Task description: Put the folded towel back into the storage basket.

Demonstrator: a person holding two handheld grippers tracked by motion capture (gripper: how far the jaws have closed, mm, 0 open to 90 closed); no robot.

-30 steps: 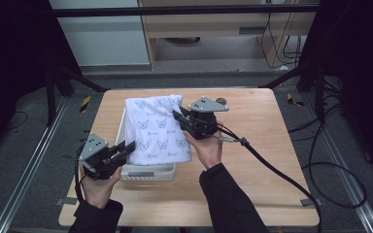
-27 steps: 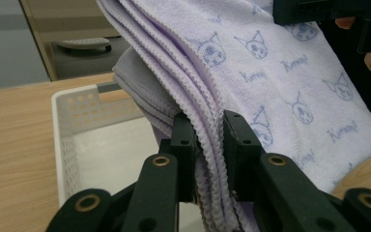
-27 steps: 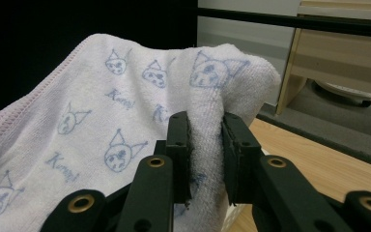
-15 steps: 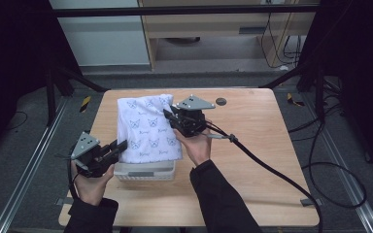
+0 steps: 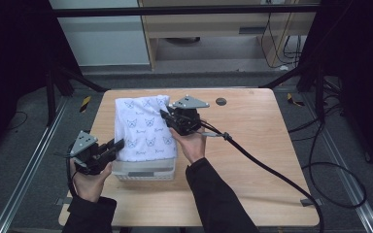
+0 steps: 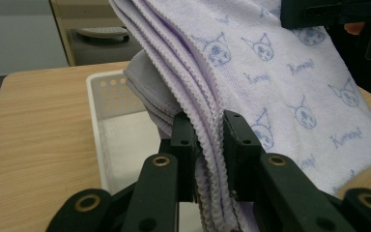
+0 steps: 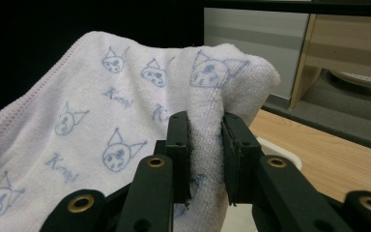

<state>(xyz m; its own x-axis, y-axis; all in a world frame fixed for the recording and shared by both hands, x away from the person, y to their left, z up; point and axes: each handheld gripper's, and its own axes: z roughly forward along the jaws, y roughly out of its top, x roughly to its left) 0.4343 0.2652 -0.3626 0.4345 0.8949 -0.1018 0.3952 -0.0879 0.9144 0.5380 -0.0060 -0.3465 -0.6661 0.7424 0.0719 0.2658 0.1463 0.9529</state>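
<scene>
Since a second ago both hands have carried the towel (image 5: 144, 130) leftward and lower over the white basket (image 5: 145, 170). The left gripper (image 6: 207, 140) pinches its stacked hems, the right gripper (image 7: 206, 145) a folded corner. It looks light and floppy (edges grip best). One towel, one basket, two grippers.

Lab or test bay, not a home: lone wooden table (image 5: 252, 160) on grey carpet, boxed in by black framing posts (image 5: 315, 73) and dark curtains left and right. Loose cables (image 5: 340, 179) snake over the floor at right, metal floor rails (image 5: 24, 179) run along both sides, yellow-black hazard tape (image 5: 85, 103) marks the far left. Plain wooden bench (image 5: 223, 24) and white panel (image 5: 102, 34) sit at the far end.
</scene>
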